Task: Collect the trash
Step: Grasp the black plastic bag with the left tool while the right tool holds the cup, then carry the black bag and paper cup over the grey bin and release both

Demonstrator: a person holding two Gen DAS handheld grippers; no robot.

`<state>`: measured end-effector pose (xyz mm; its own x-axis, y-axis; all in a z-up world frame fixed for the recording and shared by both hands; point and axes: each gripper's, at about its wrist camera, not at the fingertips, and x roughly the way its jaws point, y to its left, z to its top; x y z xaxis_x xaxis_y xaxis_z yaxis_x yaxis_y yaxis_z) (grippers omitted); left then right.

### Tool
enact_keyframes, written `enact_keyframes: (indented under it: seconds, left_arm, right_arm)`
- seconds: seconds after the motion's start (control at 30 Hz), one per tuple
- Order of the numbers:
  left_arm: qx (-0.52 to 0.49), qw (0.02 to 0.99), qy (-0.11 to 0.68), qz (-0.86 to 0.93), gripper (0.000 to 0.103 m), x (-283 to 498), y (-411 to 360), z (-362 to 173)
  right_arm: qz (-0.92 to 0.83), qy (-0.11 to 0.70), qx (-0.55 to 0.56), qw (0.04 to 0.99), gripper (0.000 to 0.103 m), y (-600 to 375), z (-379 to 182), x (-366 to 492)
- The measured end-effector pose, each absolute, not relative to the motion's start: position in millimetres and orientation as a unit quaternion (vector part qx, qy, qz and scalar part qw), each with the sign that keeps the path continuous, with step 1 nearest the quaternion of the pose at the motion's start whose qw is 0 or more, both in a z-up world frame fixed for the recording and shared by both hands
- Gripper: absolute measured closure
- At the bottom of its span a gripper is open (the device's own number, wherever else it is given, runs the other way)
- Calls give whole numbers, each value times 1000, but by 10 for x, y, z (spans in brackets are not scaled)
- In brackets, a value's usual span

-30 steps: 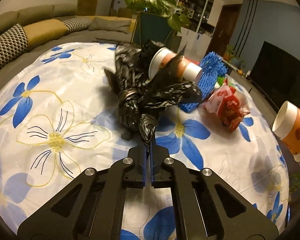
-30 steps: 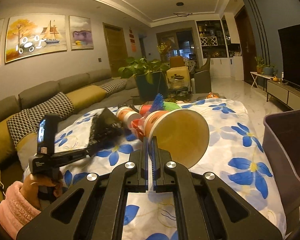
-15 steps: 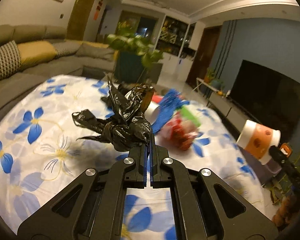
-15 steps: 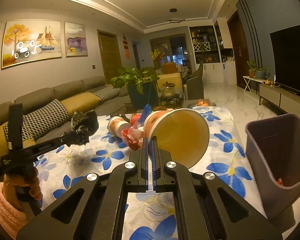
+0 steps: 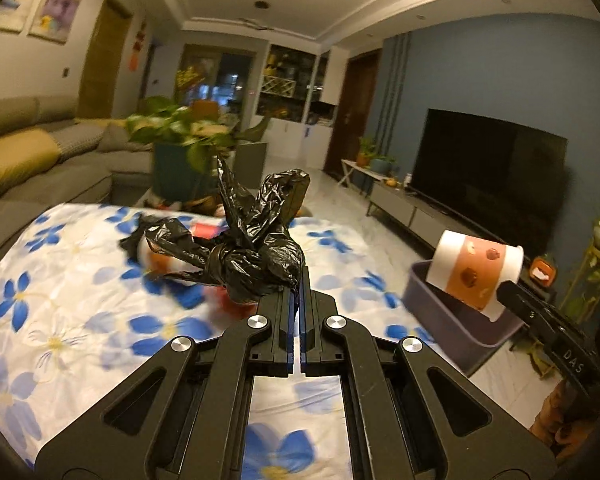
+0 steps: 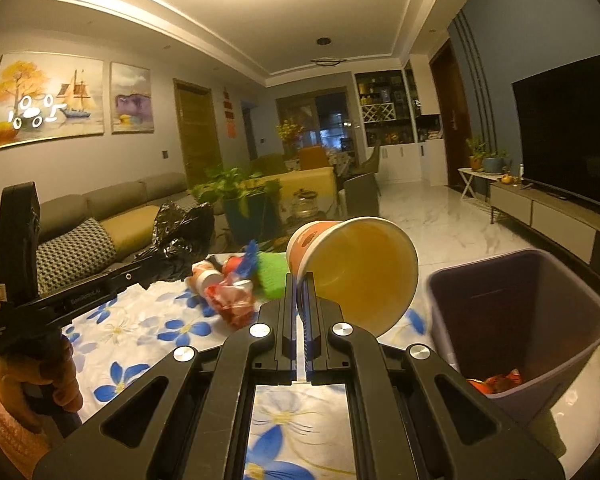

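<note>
Right wrist view: we are carrying a cup (image 6: 352,272), pinched by its rim in the right gripper (image 6: 303,280), beside the bin (image 6: 520,320), while the left gripper (image 5: 299,276) is clamping a black bag (image 5: 252,252) above the table (image 5: 60,320); releasing squarely over the bin's mouth seems best.

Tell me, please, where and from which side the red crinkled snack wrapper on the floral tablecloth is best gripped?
Probably by the raised, crumpled top of the red crinkled snack wrapper, coming from above on its near side. It lies loose on the floral tablecloth, with the fallen paper cup and green sponge close behind, so a hand-held gripper has clearer room in front.
</note>
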<state>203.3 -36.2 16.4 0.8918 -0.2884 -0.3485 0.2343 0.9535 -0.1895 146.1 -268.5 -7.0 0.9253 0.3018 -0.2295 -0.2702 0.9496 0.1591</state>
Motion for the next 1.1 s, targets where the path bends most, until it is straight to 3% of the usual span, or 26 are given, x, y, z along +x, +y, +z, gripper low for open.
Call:
enact_keyframes:
  seconds: [0.57,1.1]
  left_arm:
    - [-16,955,178,-236,103,2264,-1642,291]
    - [8,934,186,-306,102,2591,-2520,59]
  right_arm:
    - [37,109,71,991,100,-3536,16,1418]
    - [-27,120,60,991,100,-3808,-133,1552]
